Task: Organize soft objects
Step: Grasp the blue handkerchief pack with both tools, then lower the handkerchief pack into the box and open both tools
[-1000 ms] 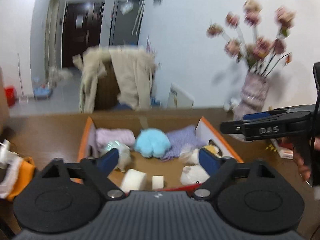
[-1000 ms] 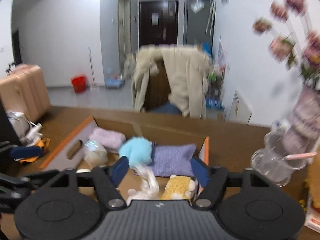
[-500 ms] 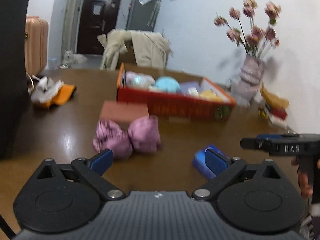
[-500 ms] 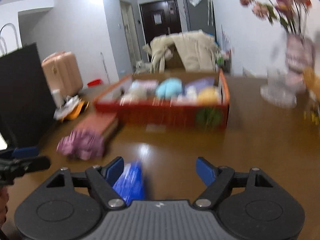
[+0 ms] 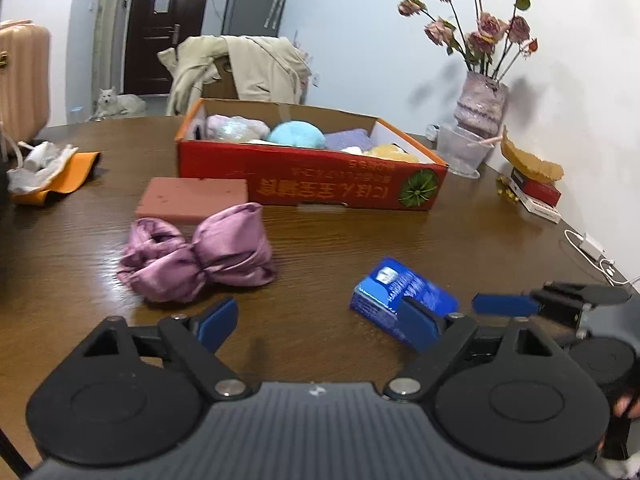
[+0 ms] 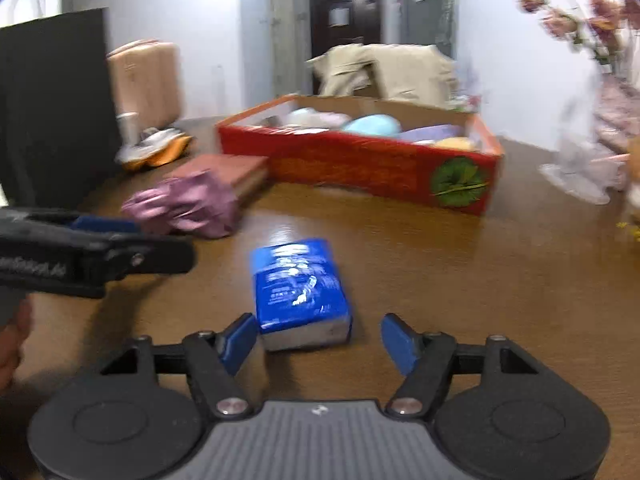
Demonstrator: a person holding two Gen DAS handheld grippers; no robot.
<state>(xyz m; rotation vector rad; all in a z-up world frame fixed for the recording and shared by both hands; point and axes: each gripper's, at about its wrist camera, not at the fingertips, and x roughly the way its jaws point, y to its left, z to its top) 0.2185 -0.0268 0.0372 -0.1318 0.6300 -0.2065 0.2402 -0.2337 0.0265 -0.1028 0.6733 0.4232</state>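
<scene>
Right now we see the right gripper [image 6: 318,338] low over the brown wooden bench [image 6: 460,280], its jaws apart but closing, with the near end of the blue plastic-wrapped tissue pack [image 6: 300,288] between the blue fingertips; the pads do not press on it, though the left one sits just beside its corner. That pack lies flat on the bench, well short of the red cardboard box [image 6: 372,164]. In the left wrist view the same blue pack [image 5: 400,292] lies to the right, partly behind the left gripper's right finger.

We note the left gripper [image 5: 316,322] is also open, jaws closing, nothing between them but bare bench [image 5: 320,248]. Just ahead and left of it lies the crumpled pink satin cloth bundle [image 5: 196,260], shaped like a bow. Touching its far side is the dusty-pink rectangular foam block [image 5: 192,198], which sits just in front of the red cardboard box [image 5: 312,184].

Inside the box we can make out soft items: a pale blue fluffy ball [image 5: 296,136], a lilac fuzzy pad [image 5: 346,140], a yellow plush piece [image 5: 390,151] and a pale pink bundle [image 5: 234,128].

Off to the right stands a pinkish vase of dried roses [image 5: 482,102] by the wall. At the left edge lies an orange and white cloth heap [image 5: 52,172].

The right gripper [image 5: 504,304] shows at the right of the left view, the left gripper [image 6: 100,256] at the left of the right view.
</scene>
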